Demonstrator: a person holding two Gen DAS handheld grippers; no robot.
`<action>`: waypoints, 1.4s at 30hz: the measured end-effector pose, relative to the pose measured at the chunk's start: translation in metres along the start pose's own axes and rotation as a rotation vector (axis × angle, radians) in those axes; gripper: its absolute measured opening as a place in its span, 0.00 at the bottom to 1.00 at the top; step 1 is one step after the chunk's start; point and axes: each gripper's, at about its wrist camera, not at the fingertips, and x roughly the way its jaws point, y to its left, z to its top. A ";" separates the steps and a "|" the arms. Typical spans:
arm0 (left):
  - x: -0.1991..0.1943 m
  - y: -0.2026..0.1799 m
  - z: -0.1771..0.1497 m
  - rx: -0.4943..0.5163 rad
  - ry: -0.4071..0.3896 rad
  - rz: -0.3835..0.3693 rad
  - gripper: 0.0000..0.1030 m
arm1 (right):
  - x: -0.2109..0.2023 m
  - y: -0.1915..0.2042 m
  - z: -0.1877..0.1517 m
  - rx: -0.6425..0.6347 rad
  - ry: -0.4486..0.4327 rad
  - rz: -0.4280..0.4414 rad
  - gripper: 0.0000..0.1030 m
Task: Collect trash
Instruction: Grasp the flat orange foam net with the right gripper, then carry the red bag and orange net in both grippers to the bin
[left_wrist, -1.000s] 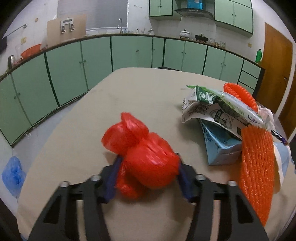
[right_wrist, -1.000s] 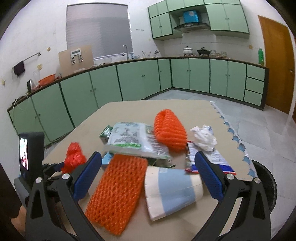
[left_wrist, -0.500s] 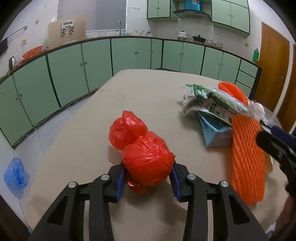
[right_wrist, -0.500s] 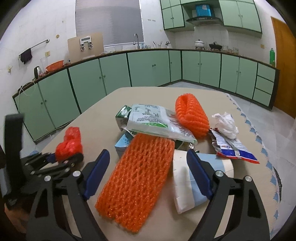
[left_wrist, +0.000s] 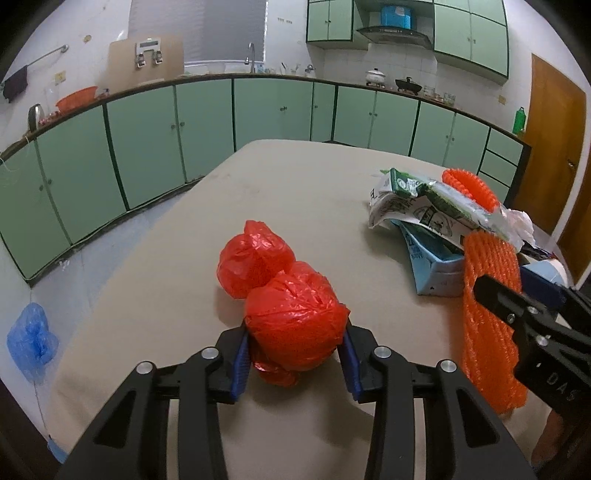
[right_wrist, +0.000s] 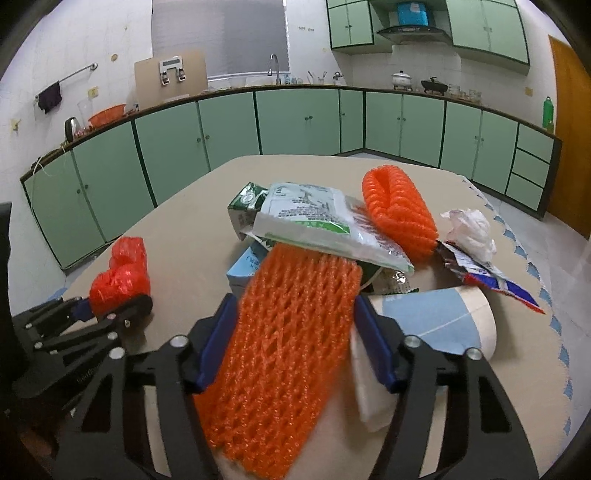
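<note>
Early stage: all trash on the desk (left_wrist: 295, 184), nothing binned, no bin in view. Left tool (left_wrist: 293, 358) is clamped on the red bag (left_wrist: 291, 328), low over the near desk edge. Right tool (right_wrist: 291, 332) straddles the flat orange net (right_wrist: 288, 332), pads at its edges; can't tell if it grips. Left to do: cartons, wrappers, cup (right_wrist: 436, 314), rolled net (right_wrist: 399, 210).

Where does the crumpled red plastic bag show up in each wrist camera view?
Left wrist view: crumpled red plastic bag at lower centre, clamped in the left hand-held gripper.
Right wrist view: at far left, small.
Shared landmark: flat orange foam net sleeve.
</note>
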 end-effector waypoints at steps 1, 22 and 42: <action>-0.001 0.000 0.000 0.002 -0.003 0.001 0.39 | 0.000 0.001 0.000 -0.006 0.000 0.001 0.50; -0.049 -0.016 0.019 0.035 -0.104 -0.042 0.39 | -0.048 -0.013 0.024 -0.011 -0.092 0.106 0.10; -0.085 -0.088 0.056 0.125 -0.191 -0.191 0.39 | -0.116 -0.082 0.047 0.045 -0.233 0.016 0.10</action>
